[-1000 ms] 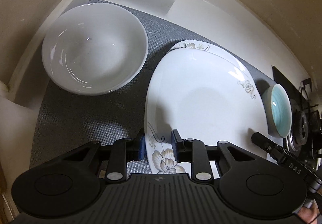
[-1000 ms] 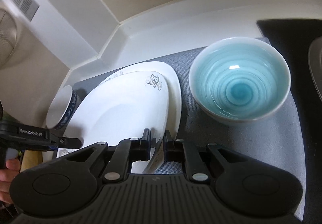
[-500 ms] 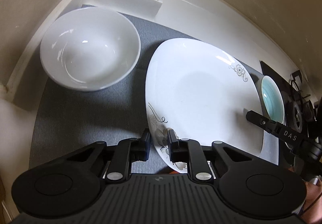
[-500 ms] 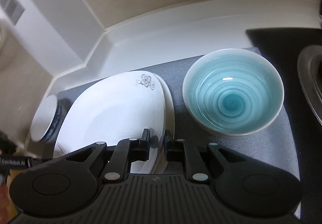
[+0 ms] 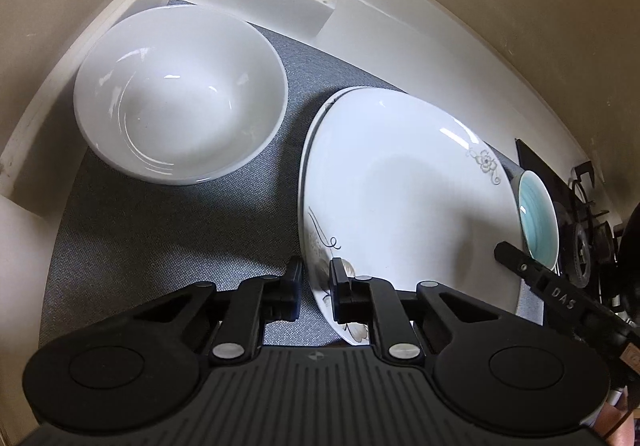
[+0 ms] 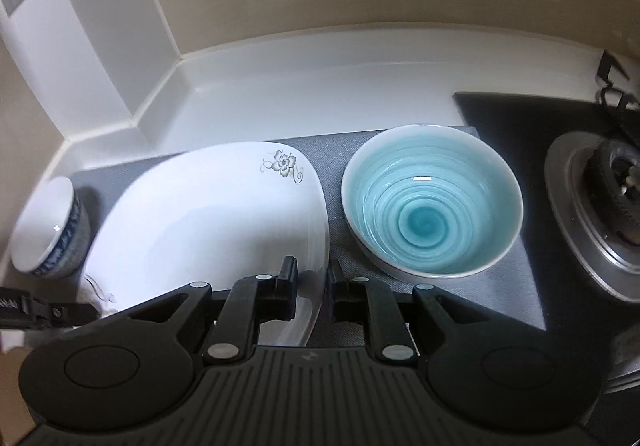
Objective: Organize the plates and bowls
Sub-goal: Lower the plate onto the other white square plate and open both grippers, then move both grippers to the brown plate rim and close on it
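**Inspector:** Presently, both grippers are clamped on the same piece. The left gripper [image 5: 314, 292] has its pads pinched on the near rim of the white square plate [image 5: 404, 197], at the corner with the larger flower print. The right gripper [image 6: 311, 288] is closed on the opposite edge of that plate, seen from its own camera.

**Clerk:** Where does the plate sit?

**Inspector:** On the grey mat [image 5: 168, 230], middle of the row. A second rim [image 5: 314, 125] shows just under its far-left edge in the left wrist view, so I judge it rests on, or hangs just over, another plate of the same shape. Whether the two are in full contact I cannot tell.

**Clerk:** And the bowls?

**Inspector:** Three, all upright and apart from each other. The large white bowl [image 5: 180, 93] stands in the corner to the left of the plates. The teal bowl [image 6: 432, 201] stands just beside them on the right, close to the stove burner [image 6: 600, 213]. A small blue-patterned bowl [image 6: 48, 226] stands at the far left in the right wrist view.

**Clerk:** Progress?

**Inspector:** Partial, in my judgement. The plates look all but stacked; release and squaring remain. No bowl is nested in another, so the bowl work appears untouched.

**Clerk:** Risks?

**Inspector:** Glazed ware held by thin rims; a slip would chip it.
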